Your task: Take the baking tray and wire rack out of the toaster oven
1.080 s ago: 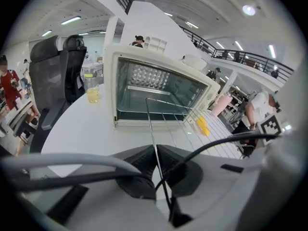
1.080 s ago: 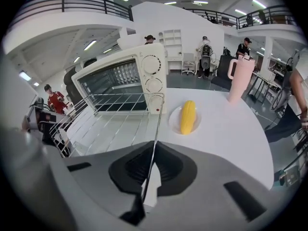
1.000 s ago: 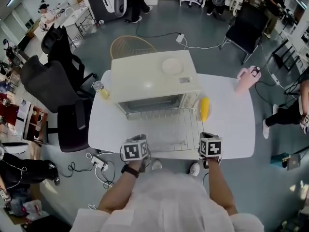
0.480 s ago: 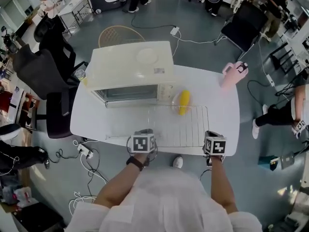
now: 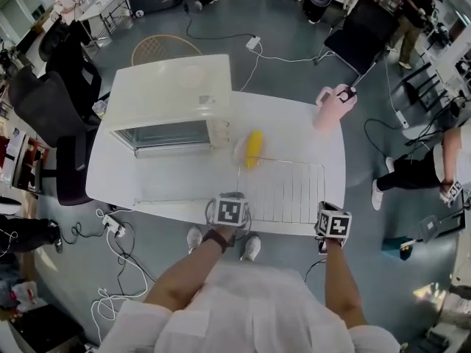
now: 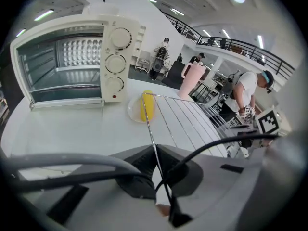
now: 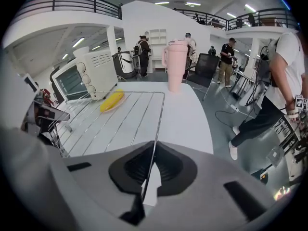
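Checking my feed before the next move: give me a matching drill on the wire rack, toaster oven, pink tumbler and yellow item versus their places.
1 wire rack
2 toaster oven
3 pink tumbler
4 yellow item

A far right corner of table
B clamped in left gripper and right gripper
C left part of table
D between oven and rack

Pairs: 1-B, 2-C, 3-A, 4-D

We can read no words, brands or numbers. The cubes (image 5: pixel 229 212) behind the fingers (image 6: pixel 136 173) of the left gripper (image 6: pixel 156 160) and right gripper (image 7: pixel 152 160) bear only square coded markers.
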Available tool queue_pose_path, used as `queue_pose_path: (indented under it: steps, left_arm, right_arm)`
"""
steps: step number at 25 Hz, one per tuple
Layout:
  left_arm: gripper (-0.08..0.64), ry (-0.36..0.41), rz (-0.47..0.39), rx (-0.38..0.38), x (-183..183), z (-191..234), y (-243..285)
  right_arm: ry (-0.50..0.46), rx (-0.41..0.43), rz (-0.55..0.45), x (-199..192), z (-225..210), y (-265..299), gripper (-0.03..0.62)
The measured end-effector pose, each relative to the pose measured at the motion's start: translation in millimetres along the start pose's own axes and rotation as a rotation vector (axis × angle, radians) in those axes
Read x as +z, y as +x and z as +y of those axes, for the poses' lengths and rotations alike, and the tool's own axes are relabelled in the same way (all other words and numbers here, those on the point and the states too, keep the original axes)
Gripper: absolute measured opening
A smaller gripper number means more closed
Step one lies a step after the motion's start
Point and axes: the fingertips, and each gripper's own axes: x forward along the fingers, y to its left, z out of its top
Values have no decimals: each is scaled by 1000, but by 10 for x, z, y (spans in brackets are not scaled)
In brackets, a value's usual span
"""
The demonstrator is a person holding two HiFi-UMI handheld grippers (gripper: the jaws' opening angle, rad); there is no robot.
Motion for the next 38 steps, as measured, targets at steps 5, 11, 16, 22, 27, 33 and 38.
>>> queue_pose_path:
  steps: [5,11,16,22,27,33,38]
  left_arm:
    - [11,64,-5,-1,-36,-317,315]
    - [11,90,36,-2,-44,-525,579]
    - [11,105,61,6,-85,-515,765]
    - [11,8,182,-125,-388,-786,863]
    - [11,88,92,-26,-170,-578,978]
    - [12,100,89,24,-155,-457,1015]
    - [14,-22,182,-140,-379,-761,1089]
  right_arm:
    - [67,-5,10,-315,-405,45,4]
    - [117,-15,49,-554,-707,165,4]
    - [166,-2,74,-673,-766,286,5]
    - [180,14,106,-748,-782,383,5]
    - [177,36,133,-739,-809,438,5]
    - [185,57,155,-746,-768,496,5]
    - [203,82,160,-740,-747,569,5]
